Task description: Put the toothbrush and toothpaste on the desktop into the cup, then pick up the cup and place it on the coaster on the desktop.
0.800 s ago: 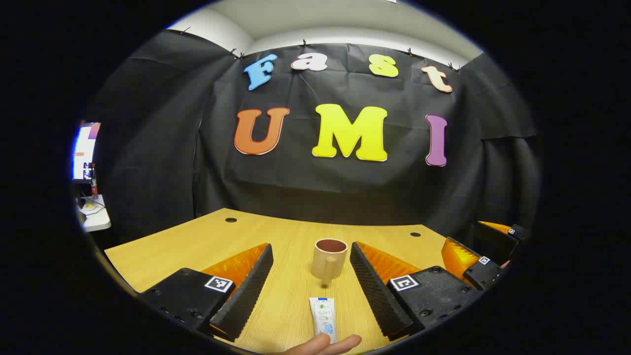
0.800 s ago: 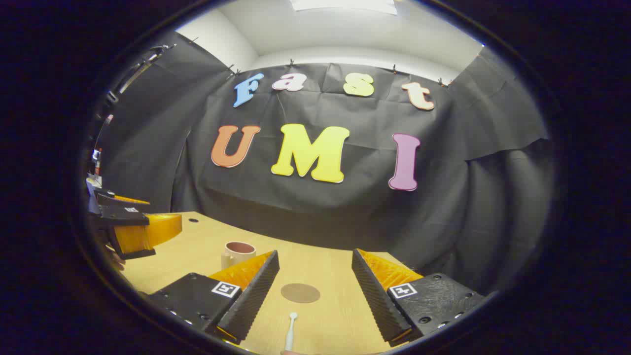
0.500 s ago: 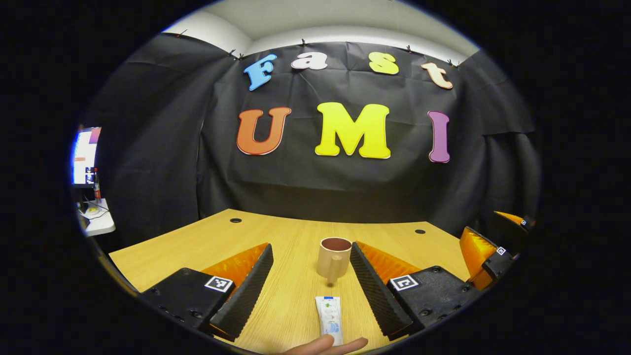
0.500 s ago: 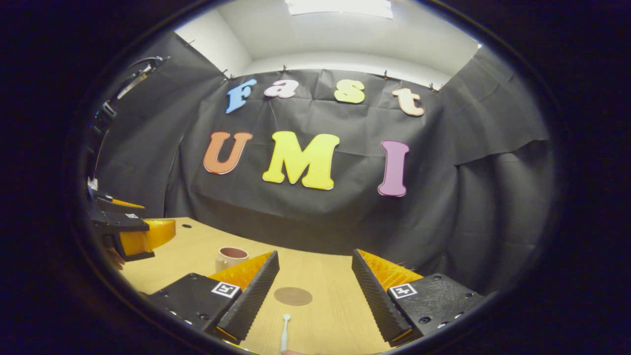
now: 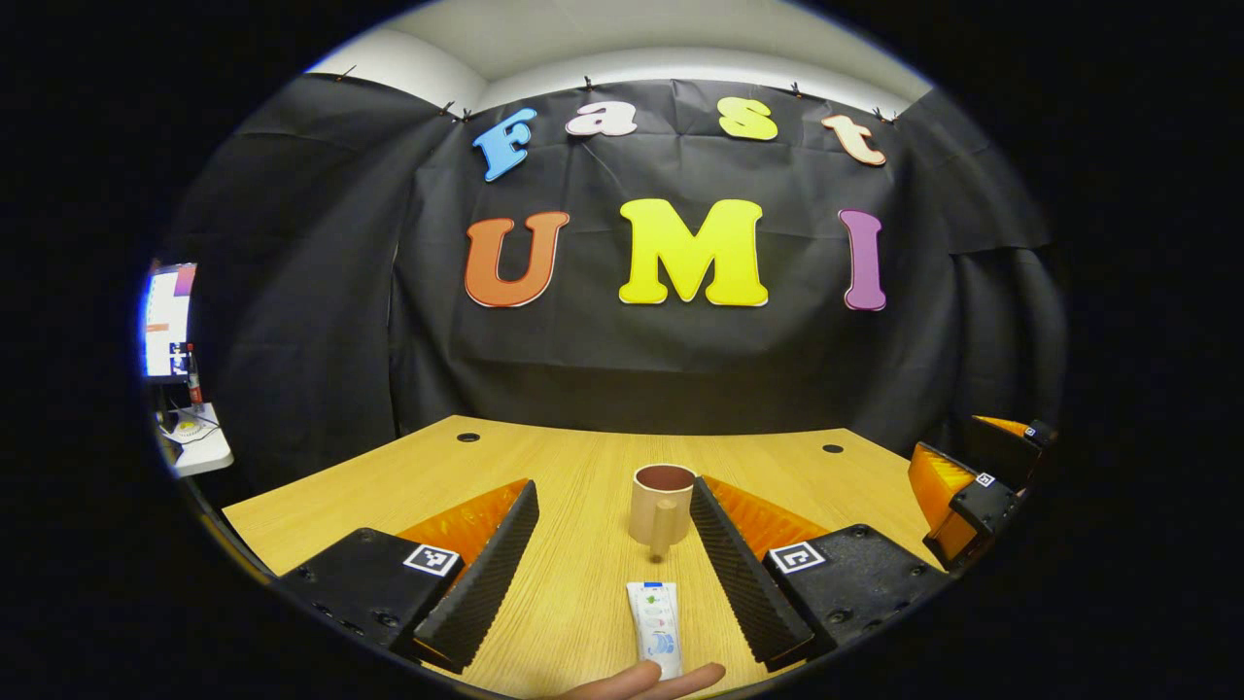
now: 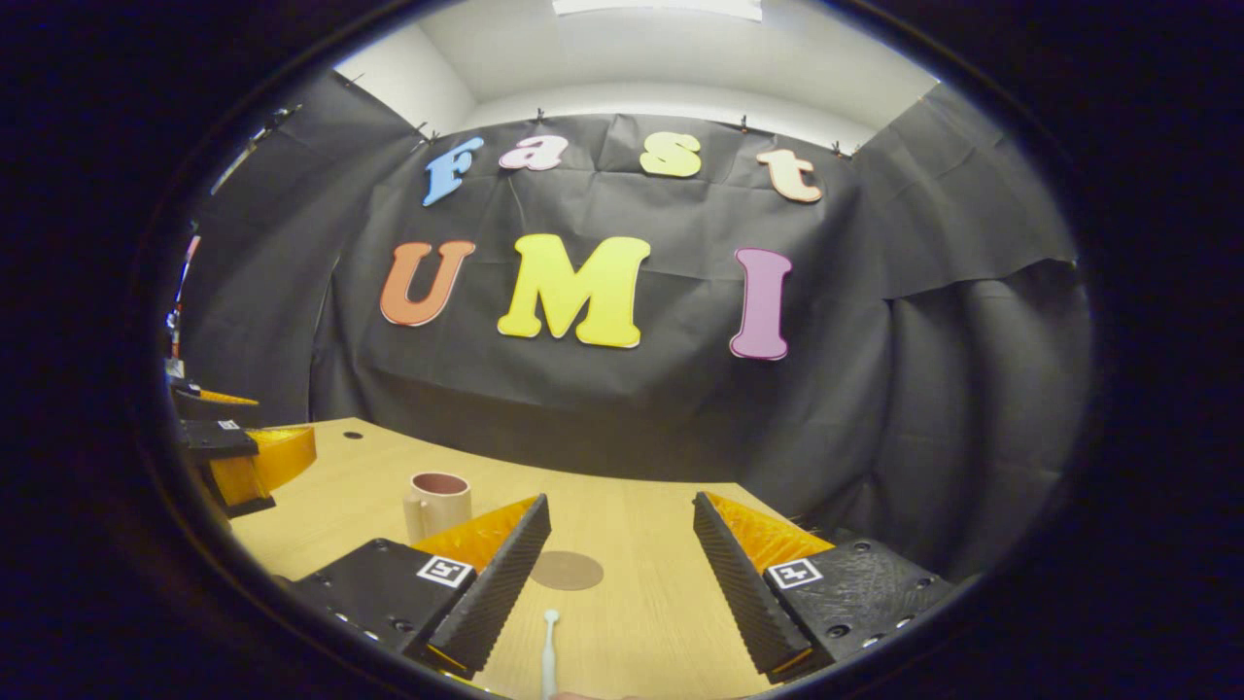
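A tan cup point(image 5: 662, 504) with a dark inside stands upright on the wooden desk, handle toward me. A white toothpaste tube point(image 5: 655, 639) lies in front of it, between the fingers of my open left gripper point(image 5: 614, 566), which hovers above the desk. A fingertip point(image 5: 643, 681) shows at the bottom edge by the tube. In the right gripper view, a white toothbrush point(image 6: 549, 651) lies between the fingers of my open right gripper point(image 6: 622, 569), with the round brown coaster point(image 6: 567, 571) just beyond it and the cup point(image 6: 437, 501) to the left.
The wooden desk point(image 5: 408, 481) has two cable holes near its back edge and ends at the black cloth wall. The right gripper point(image 5: 972, 491) shows at the desk's right side in the left gripper view. A side table with a screen point(image 5: 170, 321) stands far left.
Both views have shifted slightly: the cup and toothpaste drifted a little right in the left gripper view, the coaster, cup and toothbrush a little left in the right gripper view. Both grippers stay open.
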`<control>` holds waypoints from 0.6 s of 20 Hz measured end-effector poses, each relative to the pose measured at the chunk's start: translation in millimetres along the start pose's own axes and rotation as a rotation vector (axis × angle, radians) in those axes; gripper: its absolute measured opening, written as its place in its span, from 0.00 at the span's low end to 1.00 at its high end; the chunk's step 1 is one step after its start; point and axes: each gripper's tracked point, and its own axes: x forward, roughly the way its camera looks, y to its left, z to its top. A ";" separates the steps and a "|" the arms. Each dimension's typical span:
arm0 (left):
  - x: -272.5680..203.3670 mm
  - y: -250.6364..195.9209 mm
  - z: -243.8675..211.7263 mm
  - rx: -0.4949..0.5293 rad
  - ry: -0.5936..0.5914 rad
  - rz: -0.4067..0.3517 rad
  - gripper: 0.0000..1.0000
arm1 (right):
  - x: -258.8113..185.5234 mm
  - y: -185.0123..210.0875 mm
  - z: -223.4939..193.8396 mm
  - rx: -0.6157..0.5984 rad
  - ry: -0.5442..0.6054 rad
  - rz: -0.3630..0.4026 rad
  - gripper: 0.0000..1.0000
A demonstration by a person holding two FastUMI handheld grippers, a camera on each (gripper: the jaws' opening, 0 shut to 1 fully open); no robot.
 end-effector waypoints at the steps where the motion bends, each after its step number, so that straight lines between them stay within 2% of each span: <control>1: 0.6 -3.2 -1.9 0.003 0.005 -0.003 0.99 | -1.1 0.1 0.0 0.004 -0.001 0.002 0.94; 5: 1.4 -7.5 -6.9 0.013 0.019 -0.012 1.00 | -0.9 -2.9 1.2 0.005 -0.002 -0.004 0.96; 9: 2.5 -10.3 -11.8 0.018 0.028 -0.014 0.99 | 0.5 -2.5 -1.5 0.003 0.009 -0.002 0.94; 12: 2.5 -20.0 -28.4 0.010 0.093 -0.046 0.99 | -0.5 -1.1 -1.6 0.035 0.018 0.010 0.96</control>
